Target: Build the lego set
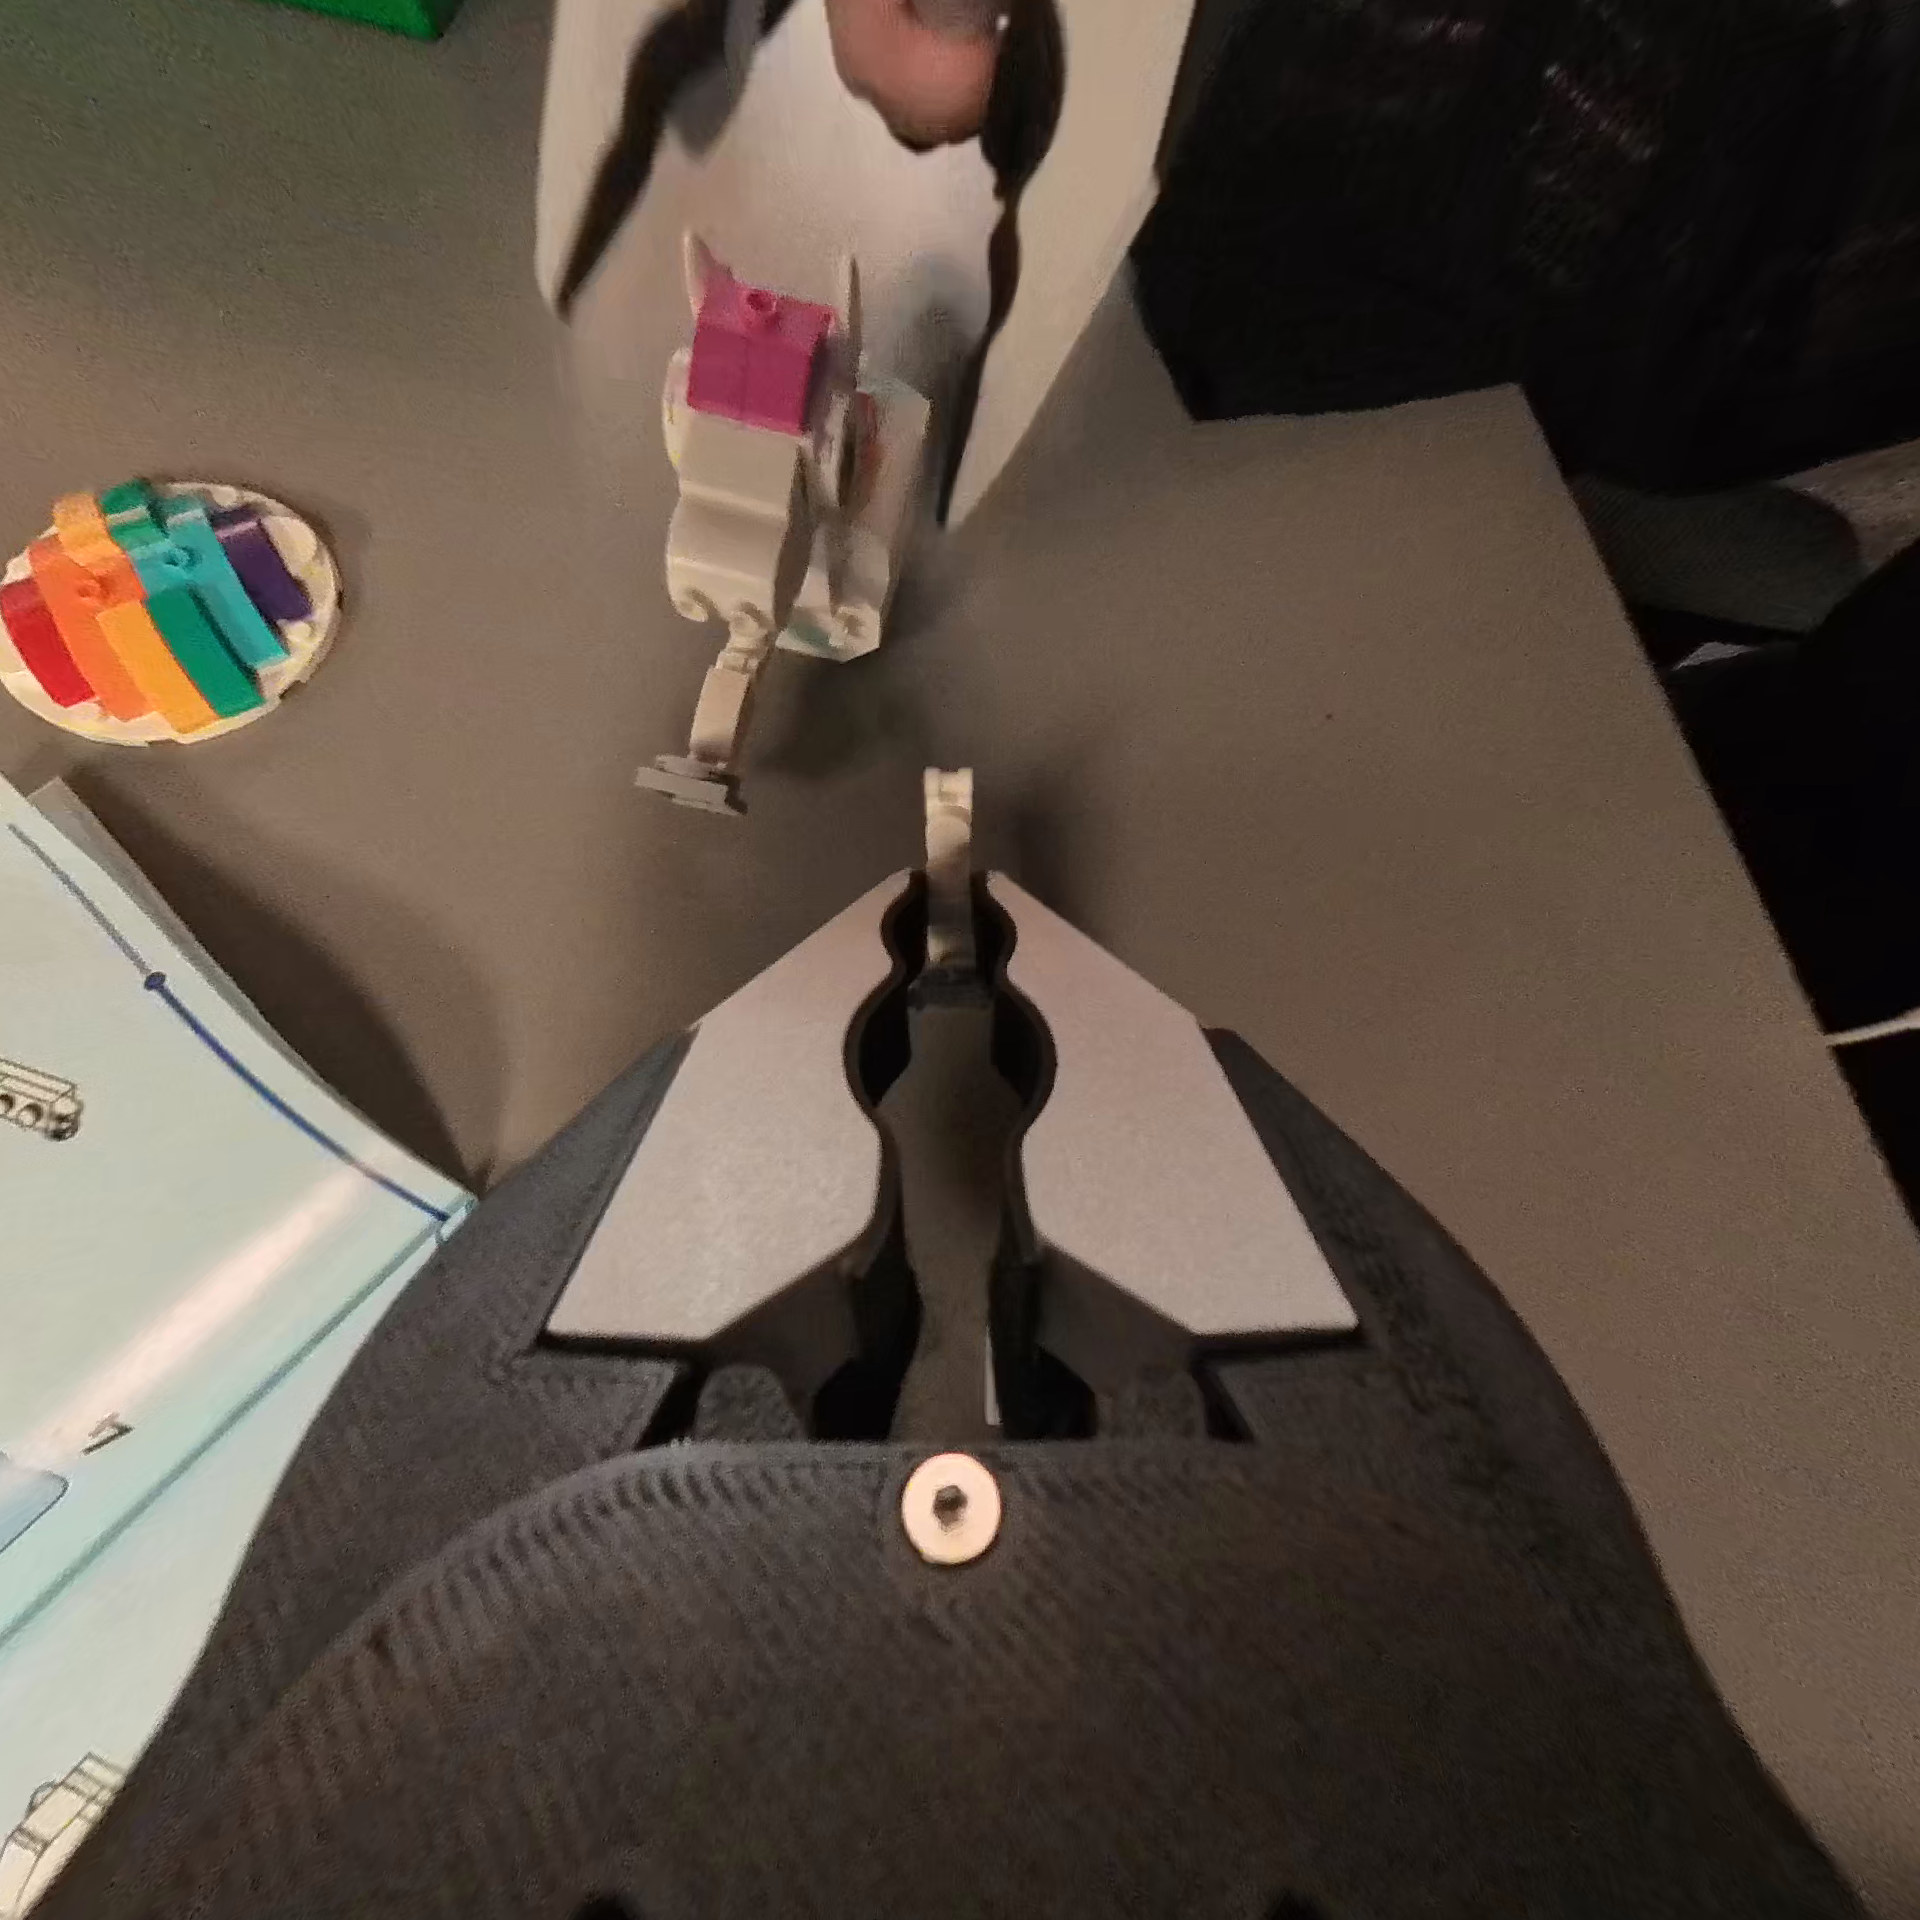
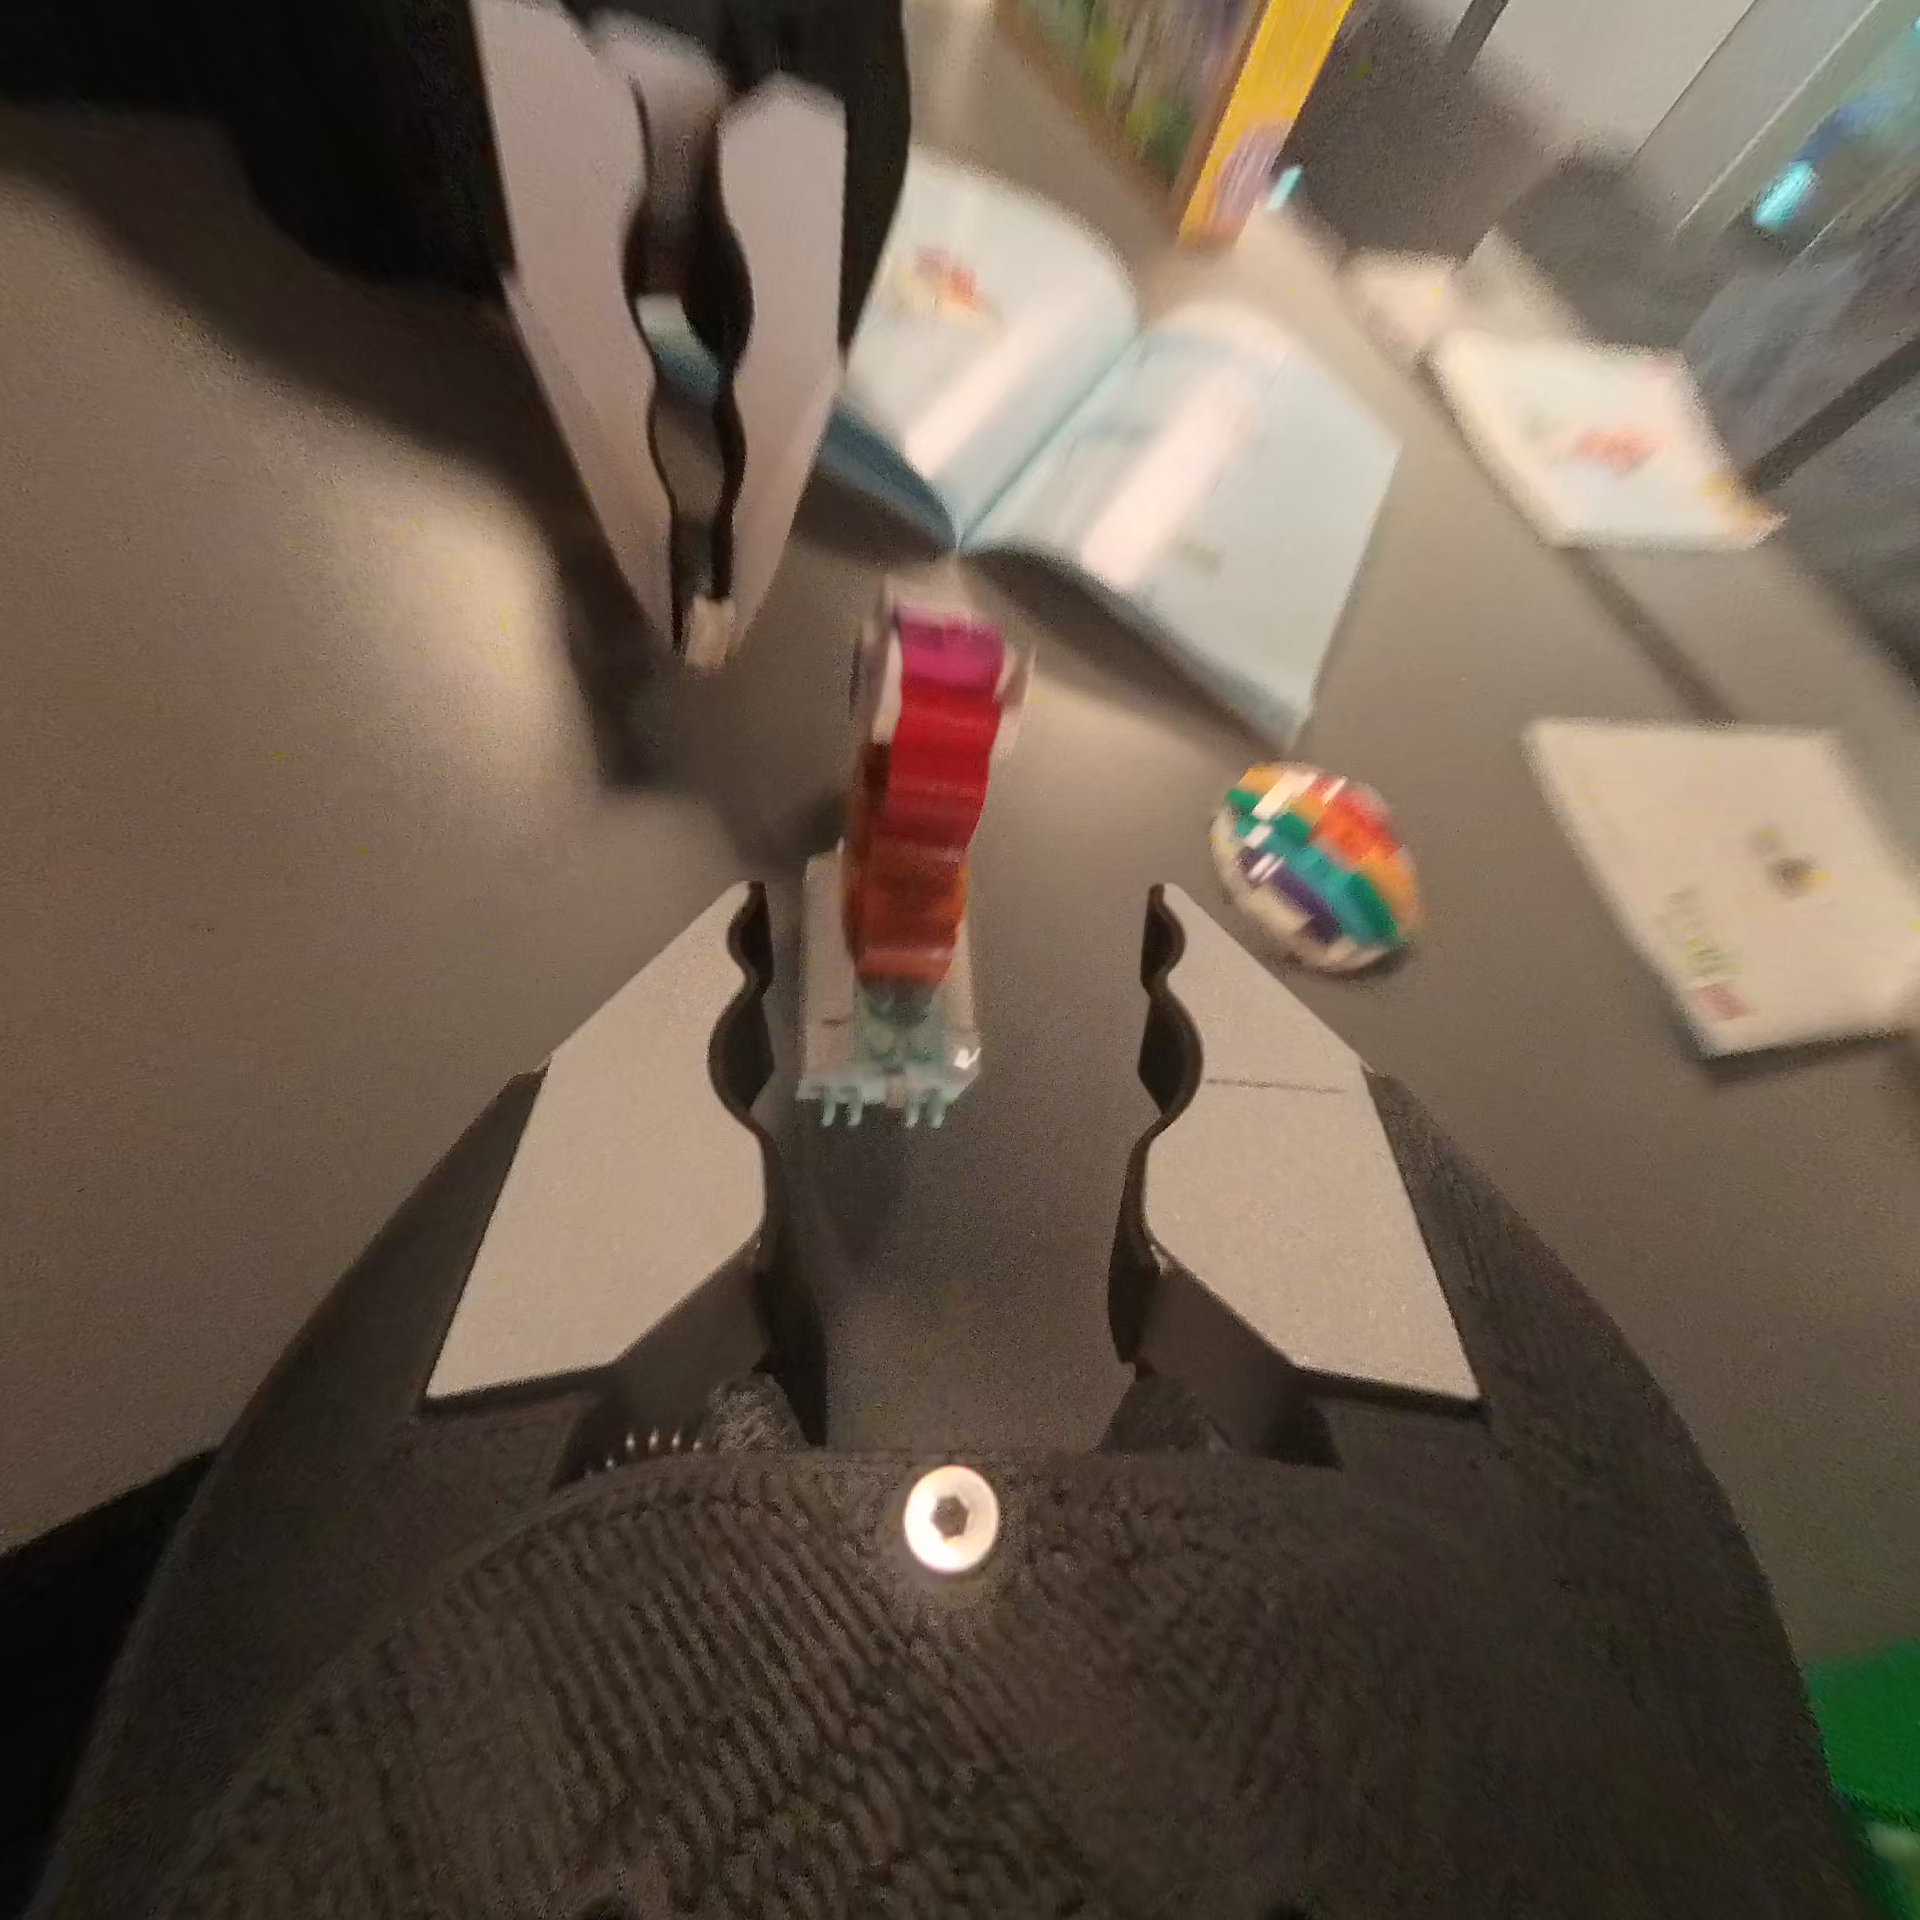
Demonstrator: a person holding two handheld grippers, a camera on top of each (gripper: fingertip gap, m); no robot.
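A white lego animal body (image 1: 774, 488) with a magenta block on it lies on the grey table, one white leg with a grey foot (image 1: 694, 787) attached. My left gripper (image 1: 948, 883) is shut on a small white leg piece (image 1: 948, 831), a little short and right of the body. In the right wrist view the same body (image 2: 914, 862) shows its red, orange and magenta back, just ahead of my open right gripper (image 2: 956, 925), nearer its left finger. The left gripper (image 2: 707, 623) also shows there, upper left, with the white piece at its tips.
A round white plate with rainbow-coloured bricks (image 1: 166, 613) lies left of the body and also shows in the right wrist view (image 2: 1314, 868). An open pale blue instruction booklet (image 1: 156, 1195) is near left. More booklets (image 2: 1714, 883) and a yellow box (image 2: 1247, 114) lie beyond. The table edge (image 1: 1621, 727) runs on the right. The left gripper's tips are roughly 9 cm from the right gripper's.
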